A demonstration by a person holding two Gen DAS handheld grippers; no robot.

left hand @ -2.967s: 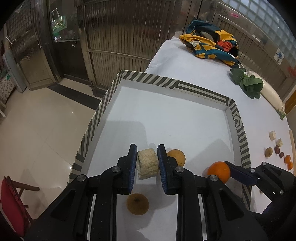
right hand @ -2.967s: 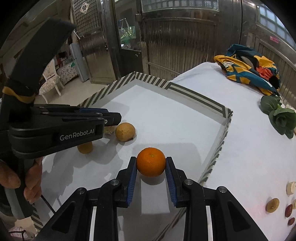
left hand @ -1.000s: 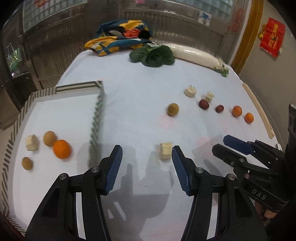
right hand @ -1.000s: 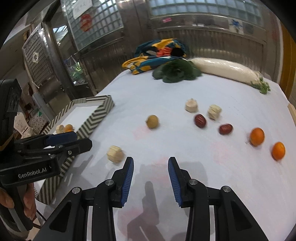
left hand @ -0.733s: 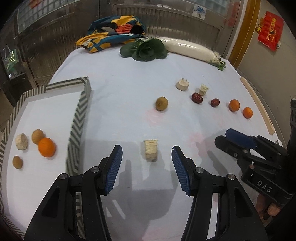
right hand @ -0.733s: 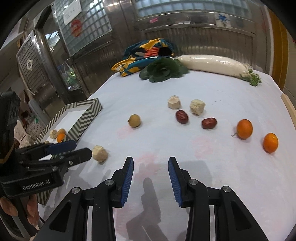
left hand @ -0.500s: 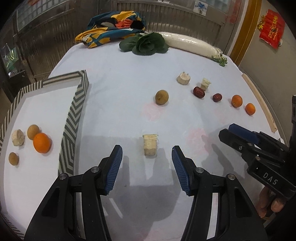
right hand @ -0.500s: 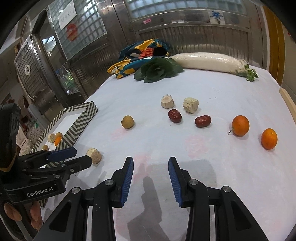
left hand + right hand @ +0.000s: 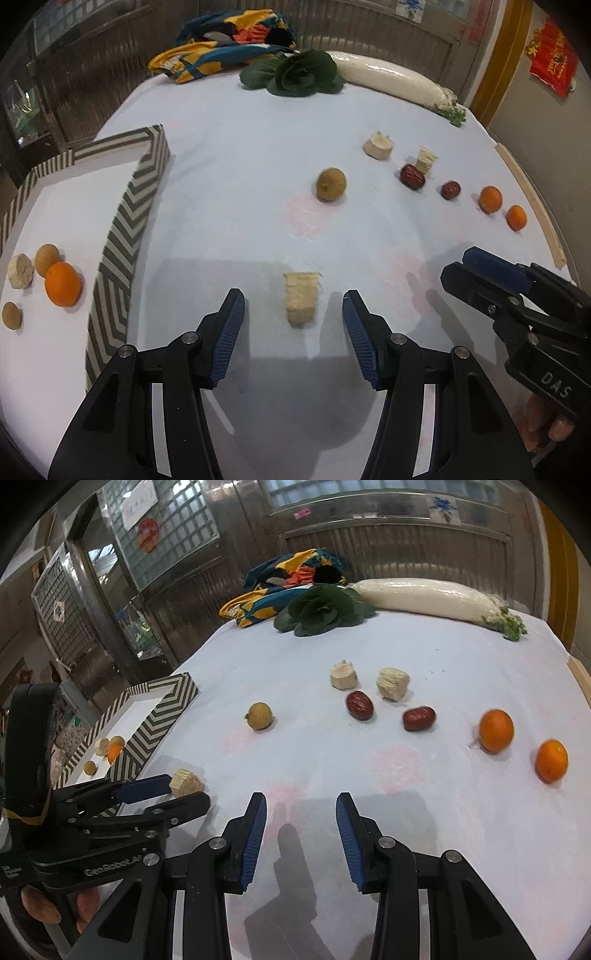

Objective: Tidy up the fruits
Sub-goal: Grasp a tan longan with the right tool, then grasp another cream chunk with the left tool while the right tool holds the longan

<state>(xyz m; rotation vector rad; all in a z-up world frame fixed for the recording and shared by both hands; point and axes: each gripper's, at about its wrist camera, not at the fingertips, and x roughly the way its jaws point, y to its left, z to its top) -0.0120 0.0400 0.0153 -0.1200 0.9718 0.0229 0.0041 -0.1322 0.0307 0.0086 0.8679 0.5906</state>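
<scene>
Far left, inside the chevron-striped tray (image 9: 122, 236): a small brown round fruit (image 9: 11, 315), a pale cut chunk (image 9: 20, 271), a tan round fruit (image 9: 47, 254) and an orange (image 9: 62, 284), bunched near the tray's right wall, the orange touching the tan fruit.

Right of the tray, on the white tablecloth (image 9: 240, 147): left gripper (image 9: 293, 317) with blue-padded jaws spread wide, nothing held. Straddling a pale fibrous fruit block (image 9: 301, 297) that stands on the cloth between the two fingertips, touching neither pad.

Further up the cloth, well apart from the block: a longan-like brown fruit (image 9: 331, 184). To its right, a beige cut piece (image 9: 377, 146), then a second fibrous chunk (image 9: 426, 158) just behind a dark red jujube (image 9: 412, 177). Next, another jujube (image 9: 450, 190), then two small oranges (image 9: 490, 199) (image 9: 516, 218) side by side near the table's right edge.

Along the back: a bundled colourful cloth (image 9: 225, 40), a leafy green vegetable (image 9: 303, 74), a long white radish (image 9: 391, 83).

Far right: right gripper (image 9: 301, 825), jaws likewise parted and empty, over bare cloth in front of the jujubes, well apart from every fruit.
</scene>
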